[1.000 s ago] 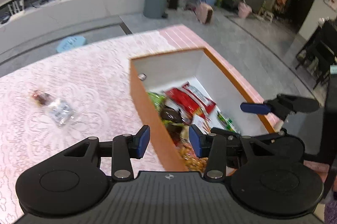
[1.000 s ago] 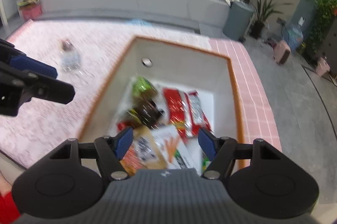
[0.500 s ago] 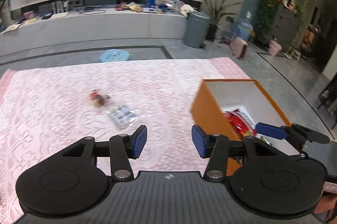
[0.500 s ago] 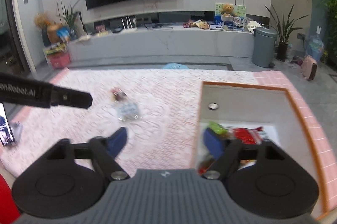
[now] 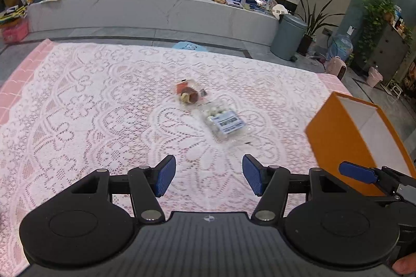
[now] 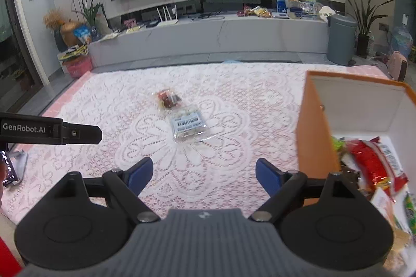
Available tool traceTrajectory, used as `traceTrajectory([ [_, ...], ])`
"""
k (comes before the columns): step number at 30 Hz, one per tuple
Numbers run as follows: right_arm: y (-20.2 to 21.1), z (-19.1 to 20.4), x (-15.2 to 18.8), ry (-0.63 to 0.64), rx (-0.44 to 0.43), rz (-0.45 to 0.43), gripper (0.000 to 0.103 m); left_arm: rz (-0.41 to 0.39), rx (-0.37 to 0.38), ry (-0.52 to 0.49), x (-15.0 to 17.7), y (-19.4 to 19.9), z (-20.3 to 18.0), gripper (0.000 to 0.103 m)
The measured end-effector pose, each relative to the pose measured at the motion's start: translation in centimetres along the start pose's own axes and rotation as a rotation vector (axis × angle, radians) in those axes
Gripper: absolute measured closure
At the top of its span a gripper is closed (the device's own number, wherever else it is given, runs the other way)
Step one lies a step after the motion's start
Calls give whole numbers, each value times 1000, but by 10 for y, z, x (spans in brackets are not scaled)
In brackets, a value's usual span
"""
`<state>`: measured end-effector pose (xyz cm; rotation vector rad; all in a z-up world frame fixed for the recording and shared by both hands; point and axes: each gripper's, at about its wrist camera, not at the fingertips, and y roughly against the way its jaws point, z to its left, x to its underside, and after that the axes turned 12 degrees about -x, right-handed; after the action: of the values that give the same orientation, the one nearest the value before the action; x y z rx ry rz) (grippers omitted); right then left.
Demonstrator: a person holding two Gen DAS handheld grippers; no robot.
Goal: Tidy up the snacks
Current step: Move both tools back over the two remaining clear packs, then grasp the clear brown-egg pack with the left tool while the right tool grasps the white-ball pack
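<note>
Two snack packets lie mid-table on the lace cloth: a clear bag of white candies [image 5: 225, 121] [image 6: 187, 124] and, just beyond it, a small clear packet with brown and red contents [image 5: 189, 94] [image 6: 167, 98]. An orange box [image 5: 345, 139] [image 6: 316, 136] stands at the right, holding red and green snack bags [image 6: 374, 162]. My left gripper [image 5: 208, 179] is open and empty, short of the candy bag. My right gripper [image 6: 204, 174] is open and empty, beside the box's left wall. The left gripper's finger shows in the right wrist view [image 6: 78, 132].
A pink table with a white lace cloth [image 5: 91, 121] ends at the far edge. Beyond it are a grey TV bench [image 6: 208, 35], a grey bin [image 5: 288, 40] and potted plants. A phone lies at the table's left edge [image 6: 7, 167].
Both grippers have swung left, away from above the orange box, and now face the two packets on the cloth. Both jaws have opened wider.
</note>
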<state>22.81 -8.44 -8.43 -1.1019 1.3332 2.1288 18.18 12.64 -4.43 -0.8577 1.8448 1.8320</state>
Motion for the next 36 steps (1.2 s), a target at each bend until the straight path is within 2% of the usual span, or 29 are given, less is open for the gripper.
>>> traceTrajectory([
  [9,-58,4,-18,14,-9,12,19,-55,16,-58,-12,-37,11,34],
  [11,-70,8,-20,37,9,3,19,-73,17,-71,-19,-45,13,32],
  [13,-83,10,-22,62,20,-7,18,-97,22,-97,-26,-53,15,25],
  [22,-140,19,-30,192,55,-34,18,-143,62,-212,-57,-98,19,22],
  [31,-187,-3,-41,126,16,-21,18,-137,80,-354,-65,-146,13,22],
  [36,-197,-13,-36,79,-11,7,19,-148,52,-416,-66,-167,3,19],
])
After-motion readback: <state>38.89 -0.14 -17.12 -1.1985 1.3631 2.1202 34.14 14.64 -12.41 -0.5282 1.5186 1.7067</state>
